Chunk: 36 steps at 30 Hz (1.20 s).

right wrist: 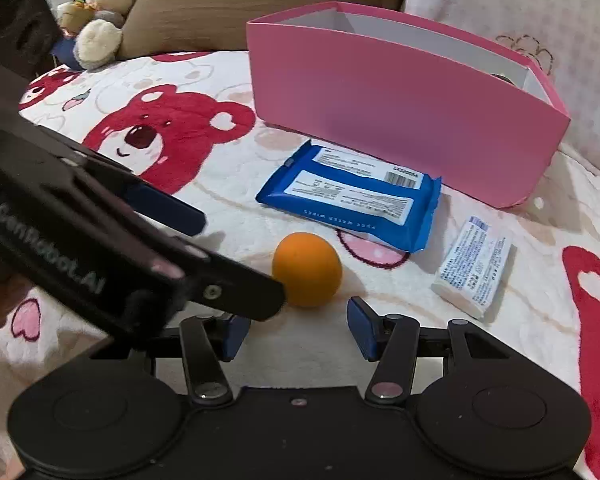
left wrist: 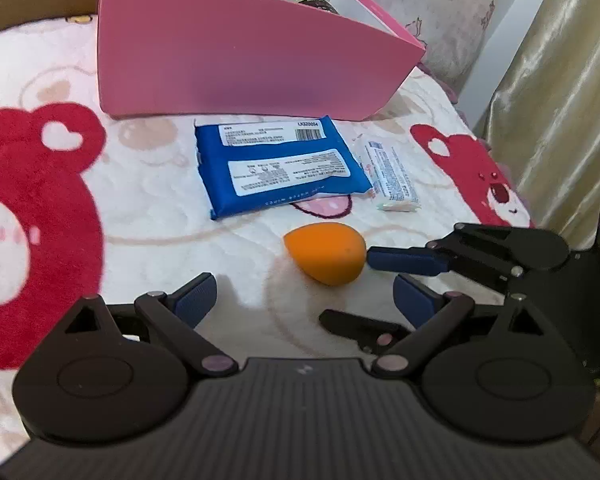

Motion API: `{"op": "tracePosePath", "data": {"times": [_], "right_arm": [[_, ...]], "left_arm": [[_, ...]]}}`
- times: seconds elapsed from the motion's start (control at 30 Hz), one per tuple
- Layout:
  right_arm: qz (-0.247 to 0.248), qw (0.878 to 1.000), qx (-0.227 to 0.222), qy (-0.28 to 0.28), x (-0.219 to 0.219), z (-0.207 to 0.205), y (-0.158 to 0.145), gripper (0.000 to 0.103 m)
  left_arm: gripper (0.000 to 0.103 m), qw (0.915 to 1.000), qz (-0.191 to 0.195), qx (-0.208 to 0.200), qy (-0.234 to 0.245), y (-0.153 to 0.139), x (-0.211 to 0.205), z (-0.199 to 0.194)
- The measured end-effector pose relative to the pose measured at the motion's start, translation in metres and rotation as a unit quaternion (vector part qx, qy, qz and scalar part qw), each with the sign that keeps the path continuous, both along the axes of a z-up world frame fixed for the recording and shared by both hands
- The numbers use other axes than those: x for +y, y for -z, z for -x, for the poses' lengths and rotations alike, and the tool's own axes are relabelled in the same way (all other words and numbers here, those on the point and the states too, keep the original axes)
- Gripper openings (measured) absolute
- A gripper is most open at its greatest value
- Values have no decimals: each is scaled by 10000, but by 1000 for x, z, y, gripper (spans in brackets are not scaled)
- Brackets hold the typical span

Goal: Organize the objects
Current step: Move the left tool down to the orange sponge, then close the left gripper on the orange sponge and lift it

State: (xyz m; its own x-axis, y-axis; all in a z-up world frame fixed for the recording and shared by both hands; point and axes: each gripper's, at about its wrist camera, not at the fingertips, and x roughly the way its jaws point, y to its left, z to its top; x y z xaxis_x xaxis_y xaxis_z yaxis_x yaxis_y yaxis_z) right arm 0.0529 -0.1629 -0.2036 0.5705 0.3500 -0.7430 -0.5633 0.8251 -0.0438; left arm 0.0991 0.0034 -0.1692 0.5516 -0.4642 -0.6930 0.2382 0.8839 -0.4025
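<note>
Orange sponge (left wrist: 324,254) lies on the bear-print blanket (left wrist: 148,216) near the blue wipes pack (left wrist: 280,168), between both wide-open grippers, left gripper (left wrist: 303,300) and right gripper (right wrist: 296,330), neither gripping it.

1. On the blanket (right wrist: 228,184), the box (right wrist: 399,128) stands at the far side, toward 12 o'clock in the right wrist view.
2. The wipes pack (right wrist: 351,200) lies flat just before the box's near wall.
3. The small packet (right wrist: 473,268) lies at 3 o'clock of the wipes pack, near it, before the box's right end.
4. The sponge (right wrist: 307,269) rests at 6 o'clock of the wipes pack, just beside its near edge.
5. The plush toy (right wrist: 104,12) sits at 10 o'clock, well apart from the box, against the pillow (right wrist: 236,4) behind the blanket.
6. Something lies in the box's right end, mostly hidden by its wall.
</note>
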Motion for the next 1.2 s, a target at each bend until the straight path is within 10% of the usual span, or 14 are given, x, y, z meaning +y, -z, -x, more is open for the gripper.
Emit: {"op": "tracePosePath", "data": {"times": [0.13,0.37,1.2], "right_arm": [[60,9998,-187,12,2,1,5,58],[-51,9998,-175,96,2,-7,8,43],[394,9979,159,495,20,8,-22,38]], "left_arm": [[89,9993,370,-53,-38,7,2,-7],[37,9962,854,134,-97,21,3,-17],[37,9987,278,342,240,-18,-12,0]]}}
